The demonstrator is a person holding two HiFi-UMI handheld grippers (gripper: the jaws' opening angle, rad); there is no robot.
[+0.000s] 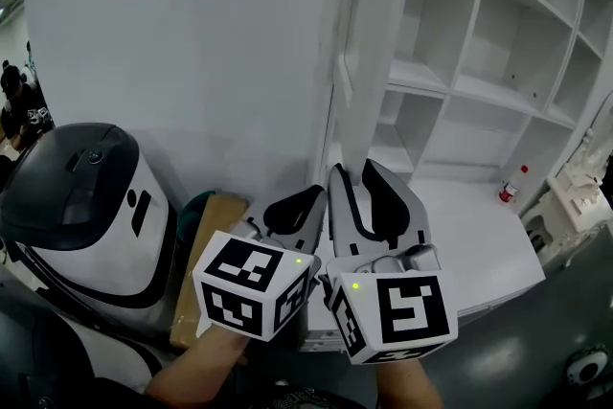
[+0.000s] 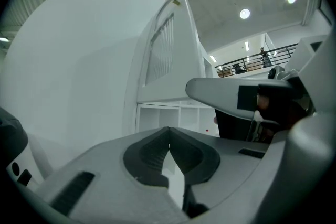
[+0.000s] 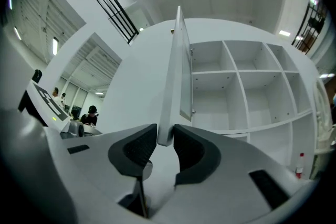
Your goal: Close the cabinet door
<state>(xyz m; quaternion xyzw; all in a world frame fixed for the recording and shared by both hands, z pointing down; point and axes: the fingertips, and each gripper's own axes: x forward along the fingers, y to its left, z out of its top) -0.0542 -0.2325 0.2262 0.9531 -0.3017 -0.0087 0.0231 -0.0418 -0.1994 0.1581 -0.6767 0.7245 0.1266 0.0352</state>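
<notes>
Our right tongs (image 3: 165,132) stand apart, and the free edge of the cabinet door (image 3: 170,81) is between the two pads. We see a thin gap at the pad on the right side, so the pads do not press on the door. Our left tongs (image 2: 168,130) are closed together: the tips touch each other and hold no object. In the head view they are just beside the right tongs, on their left and a little nearer to us, and they do not touch the door.

The door stands open. It rises straight up from the right tongs, and we look almost along its edge. To the right of the right tongs, beyond the door, is the open cabinet (image 1: 460,86) with its white compartments. Far to the right of both tongs, a small bottle (image 1: 512,184) with a red cap stands upright on the white base (image 1: 469,225) in front of the lowest compartments.

To the left of the left tongs is a wide white surface (image 1: 172,43); whether it belongs to the cabinet we cannot tell. Lower on the same side stands a white and dark grey machine (image 1: 91,196), and a brown cardboard piece (image 1: 206,235) lies between this machine and the left tongs.
</notes>
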